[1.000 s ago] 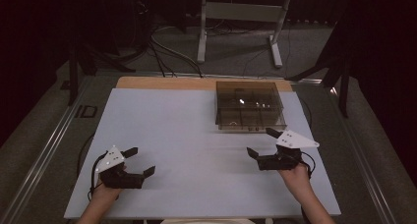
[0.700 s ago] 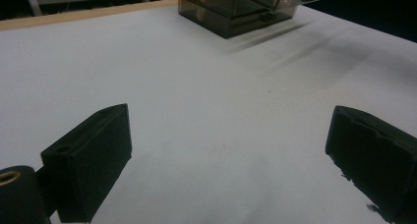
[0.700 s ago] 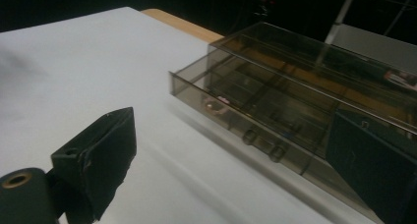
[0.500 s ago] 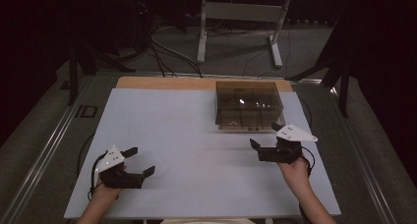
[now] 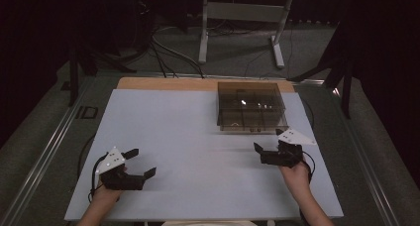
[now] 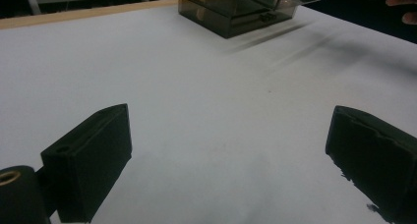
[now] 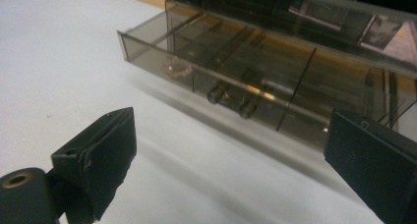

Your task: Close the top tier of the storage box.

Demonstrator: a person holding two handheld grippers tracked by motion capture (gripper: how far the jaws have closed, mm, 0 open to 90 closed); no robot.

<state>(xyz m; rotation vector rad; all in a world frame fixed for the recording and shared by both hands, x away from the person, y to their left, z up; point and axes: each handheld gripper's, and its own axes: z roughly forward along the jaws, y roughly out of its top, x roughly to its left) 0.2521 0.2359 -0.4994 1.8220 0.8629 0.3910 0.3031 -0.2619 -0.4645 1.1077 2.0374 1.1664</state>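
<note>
My right claw (image 5: 265, 153) hangs with jaws apart, empty, near the smoky compartment box (image 5: 251, 107) at one o'clock on the white table (image 5: 163, 132); my left claw (image 5: 140, 164), also apart, waits at seven. I should approach the box square and slowly.

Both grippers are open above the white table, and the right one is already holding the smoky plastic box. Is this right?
Not quite. The right gripper holds nothing: in the right gripper view its open jaws stand short of the box, apart from it. The left gripper is open too, over the white table.
</note>
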